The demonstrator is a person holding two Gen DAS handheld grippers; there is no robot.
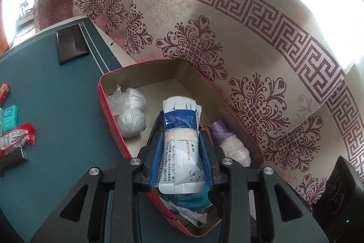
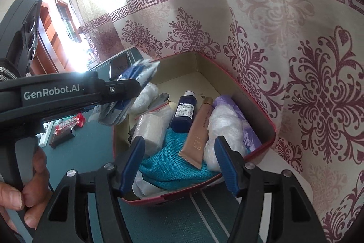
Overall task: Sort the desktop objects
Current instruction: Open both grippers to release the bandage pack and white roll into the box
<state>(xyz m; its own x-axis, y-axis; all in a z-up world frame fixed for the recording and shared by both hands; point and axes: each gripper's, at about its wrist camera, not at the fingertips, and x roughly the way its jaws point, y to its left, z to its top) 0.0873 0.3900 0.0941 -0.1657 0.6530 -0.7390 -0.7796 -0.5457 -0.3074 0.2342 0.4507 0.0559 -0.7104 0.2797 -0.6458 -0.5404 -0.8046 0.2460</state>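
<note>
Left gripper (image 1: 180,147) clamped on white-blue packet (image 1: 180,129), frame centre, above red tin (image 1: 111,120). Right gripper (image 2: 179,163) wide open, empty, lower centre over teal cloth (image 2: 168,165).

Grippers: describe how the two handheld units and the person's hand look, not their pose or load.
Both are matte black plastic frames with triangular cutouts and round silver bolts. The right gripper has ribbed blue pads on its fingers; so does the left gripper. In the right wrist view the left unit's side reads "GenRobot.AI" in white. The bare hand shows no sleeve.
</note>
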